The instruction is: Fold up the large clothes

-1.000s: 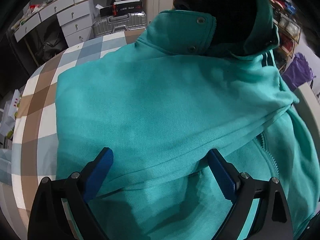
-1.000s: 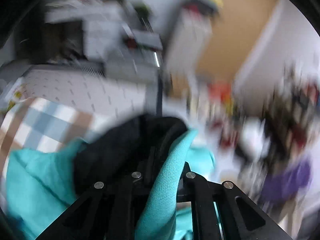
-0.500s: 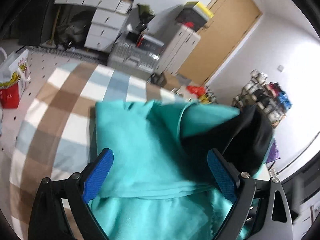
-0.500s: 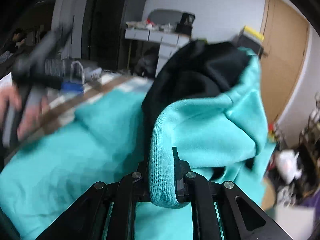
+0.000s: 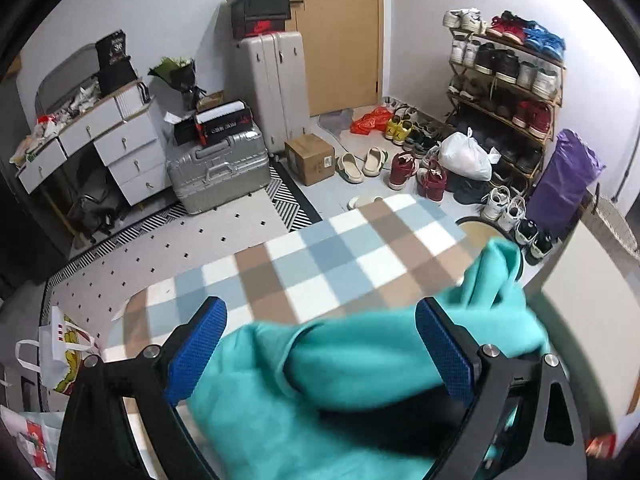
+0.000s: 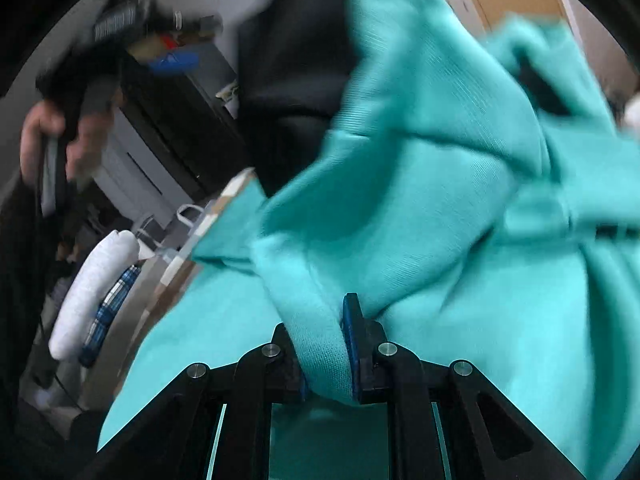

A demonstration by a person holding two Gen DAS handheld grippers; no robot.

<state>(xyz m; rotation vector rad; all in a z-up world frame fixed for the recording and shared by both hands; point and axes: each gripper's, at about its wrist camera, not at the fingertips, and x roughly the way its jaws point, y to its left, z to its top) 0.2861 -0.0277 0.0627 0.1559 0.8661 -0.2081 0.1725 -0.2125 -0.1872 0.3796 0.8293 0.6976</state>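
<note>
A teal zip hoodie (image 5: 352, 364) with a black hood lining lies bunched on the checked cloth of the table (image 5: 320, 256). My left gripper (image 5: 320, 352) is open, its blue pads wide apart above the near part of the hoodie, holding nothing. In the right wrist view the hoodie (image 6: 440, 184) fills the frame. My right gripper (image 6: 326, 356) is shut on a ribbed edge of the hoodie, which rises from between the pads. The black lining (image 6: 296, 52) shows at the top.
Beyond the table stand a silver suitcase (image 5: 218, 172), white drawers (image 5: 108, 148), a cardboard box (image 5: 310, 158), shoes and a shoe rack (image 5: 504, 92). A white bag (image 5: 56, 356) hangs at the table's left. A hand holding the other gripper (image 6: 68, 128) shows left.
The left gripper has tilted up and back, so the hoodie now sits low in its view. The right gripper has carried the hoodie's edge over the garment, still gripping it.
</note>
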